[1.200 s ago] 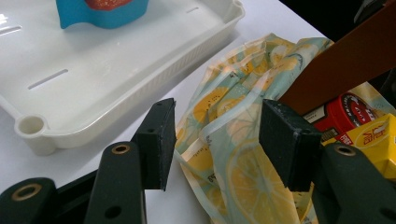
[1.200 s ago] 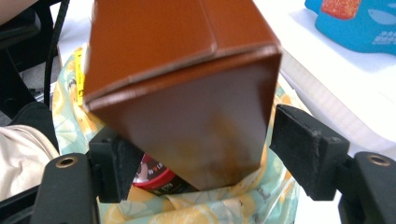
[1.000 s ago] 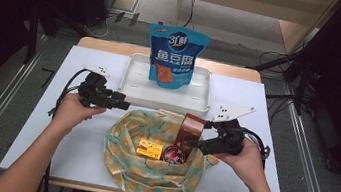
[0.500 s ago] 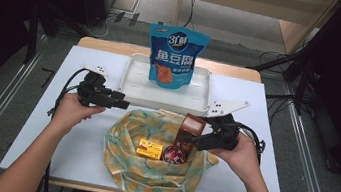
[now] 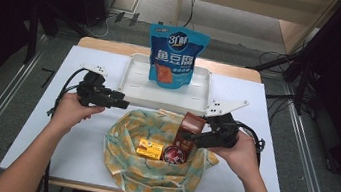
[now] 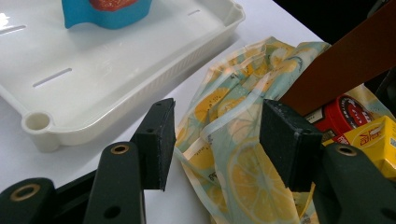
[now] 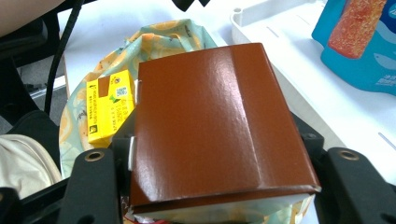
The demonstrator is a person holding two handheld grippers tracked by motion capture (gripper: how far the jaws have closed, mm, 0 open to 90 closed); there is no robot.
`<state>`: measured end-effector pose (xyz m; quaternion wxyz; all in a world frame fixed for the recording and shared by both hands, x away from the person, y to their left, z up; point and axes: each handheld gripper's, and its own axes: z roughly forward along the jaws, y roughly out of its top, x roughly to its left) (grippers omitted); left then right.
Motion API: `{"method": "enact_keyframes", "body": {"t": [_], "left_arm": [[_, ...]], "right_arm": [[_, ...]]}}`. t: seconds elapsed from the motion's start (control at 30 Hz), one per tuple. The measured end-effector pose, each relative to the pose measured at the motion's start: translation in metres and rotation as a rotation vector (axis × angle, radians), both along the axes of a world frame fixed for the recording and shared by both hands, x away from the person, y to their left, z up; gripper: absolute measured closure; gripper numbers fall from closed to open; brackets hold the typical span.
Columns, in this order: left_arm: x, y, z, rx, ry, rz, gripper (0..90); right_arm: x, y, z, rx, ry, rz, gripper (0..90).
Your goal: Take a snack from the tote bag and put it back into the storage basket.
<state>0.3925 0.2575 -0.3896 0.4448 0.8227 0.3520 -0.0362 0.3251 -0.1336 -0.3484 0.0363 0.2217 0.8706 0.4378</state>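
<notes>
A lemon-print cloth bag [image 5: 147, 176] lies open on the white table. In it are a yellow box [image 5: 149, 148], a red round tin [image 5: 174, 154] and an upright brown box [image 5: 190, 126]. My right gripper [image 5: 192, 138] comes in from the right; its jaws have just been closing, and they are shut on the brown box [image 7: 210, 121]. In the right gripper view the yellow box [image 7: 107, 109] lies to the left of it. My left gripper [image 5: 124, 104] hovers open at the bag's upper left edge. In the left gripper view the cloth [image 6: 243, 172] lies under its jaws, untouched.
A white tray [image 5: 134, 88] stands behind the bag, with a blue snack pouch [image 5: 175, 56] upright in it. Cables trail from both grippers across the table. Bare white tabletop lies left of the bag and along the front edge.
The right gripper has edged left and its jaws have narrowed onto the brown box. The left hand and the things in the bag stay where they were.
</notes>
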Motion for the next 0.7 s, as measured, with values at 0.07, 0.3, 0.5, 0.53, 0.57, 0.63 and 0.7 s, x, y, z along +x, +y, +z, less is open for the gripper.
{"method": "enact_keyframes", "body": {"t": [0.07, 0.3, 0.5, 0.53, 0.57, 0.63, 0.7], "left_arm": [[0.0, 0.0, 0.0, 0.0, 0.001, -0.001, 46.0], [0.0, -0.001, -0.001, -0.001, 0.003, -0.006, 45.9], [-0.001, 0.001, -0.001, 0.001, 0.006, -0.006, 45.4], [-0.001, 0.001, -0.001, 0.001, 0.007, -0.007, 45.2], [-0.001, 0.001, -0.001, 0.001, 0.01, -0.005, 45.0], [-0.001, 0.001, -0.001, 0.002, 0.008, -0.002, 44.8], [-0.001, 0.001, -0.001, 0.001, 0.01, -0.004, 44.5]], "right_arm": [[0.001, 0.0, 0.001, 0.0, -0.001, 0.0, 40.7], [0.002, -0.001, 0.005, -0.001, 0.003, -0.007, 41.3], [0.004, -0.001, 0.011, 0.003, 0.004, -0.012, 41.7], [0.004, -0.001, 0.012, 0.003, 0.007, -0.014, 41.7], [0.004, -0.002, 0.014, 0.007, 0.005, -0.015, 41.8], [0.005, -0.002, 0.016, 0.008, 0.007, -0.019, 41.9], [0.005, -0.002, 0.019, 0.007, 0.01, -0.021, 42.0]]}}
